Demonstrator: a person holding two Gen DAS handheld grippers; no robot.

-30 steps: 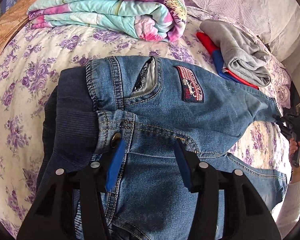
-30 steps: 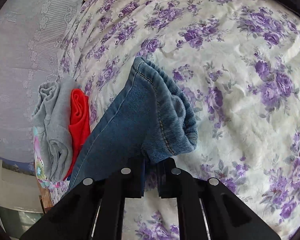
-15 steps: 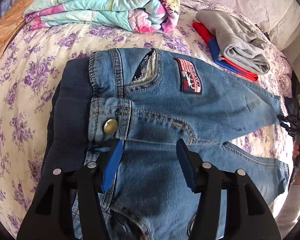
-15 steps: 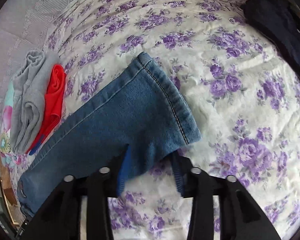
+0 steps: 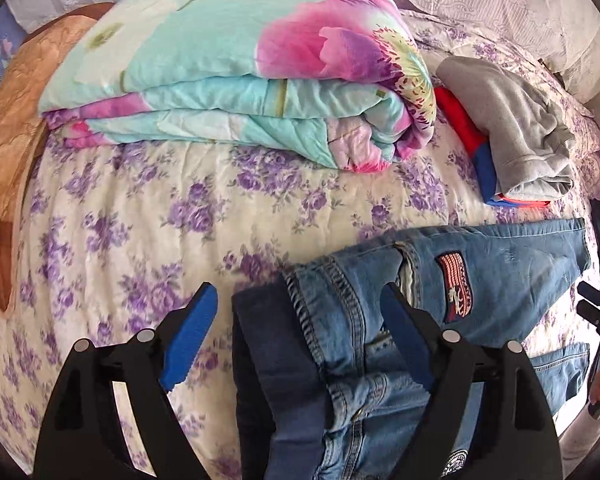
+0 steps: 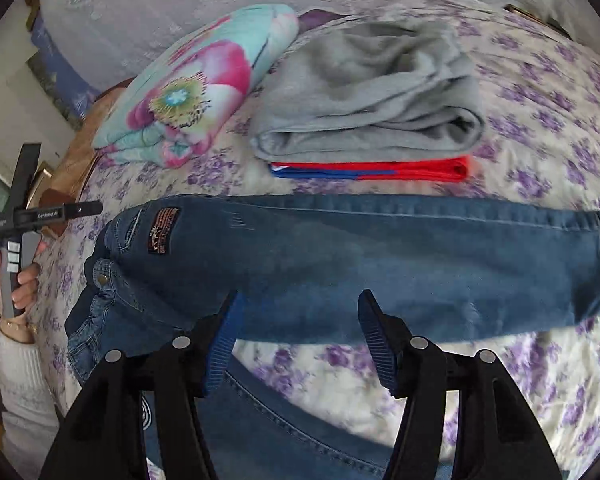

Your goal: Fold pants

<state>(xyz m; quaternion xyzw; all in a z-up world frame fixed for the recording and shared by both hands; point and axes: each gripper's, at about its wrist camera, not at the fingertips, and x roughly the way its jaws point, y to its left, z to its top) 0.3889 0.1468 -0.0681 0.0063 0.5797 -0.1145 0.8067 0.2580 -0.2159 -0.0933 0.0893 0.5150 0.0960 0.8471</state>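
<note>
Blue denim jeans with a striped red patch near the pocket (image 6: 340, 256) spread on the white bedspread printed with purple flowers (image 5: 148, 216). One leg laid out straight across the right wrist view, hem toward the right; second leg angled away below it, partly under the gripper. Waistband end bunched, dark ribbed lining showing in the left wrist view.

Left gripper (image 5: 300, 336): jaws just opened, now spread wide, holding nothing; waistband edge lies between the blue pads without contact. Right gripper (image 6: 300, 340): jaws just opened to a moderate gap, empty, poised above the lower edge of the straight leg and bare bedspread.

Judgement: release done, first lay-out only; legs not yet stacked.

Advice for the step:
- Take the angled leg at its hem and bring it onto the straight leg, seams aligned.
- Pinch both fabric layers, not the top layer alone.
- Flatten the bunched waistband before folding lengthwise; otherwise a lumpy fold is likely.
- Keep clear of the folded grey fleece garment (image 6: 368, 100), which rests on a folded red and blue cloth (image 6: 372, 170) just beyond the jeans.

Folded turquoise quilt with pink flowers (image 5: 236, 64) well apart at the far side.

Containers: none in view.
</note>
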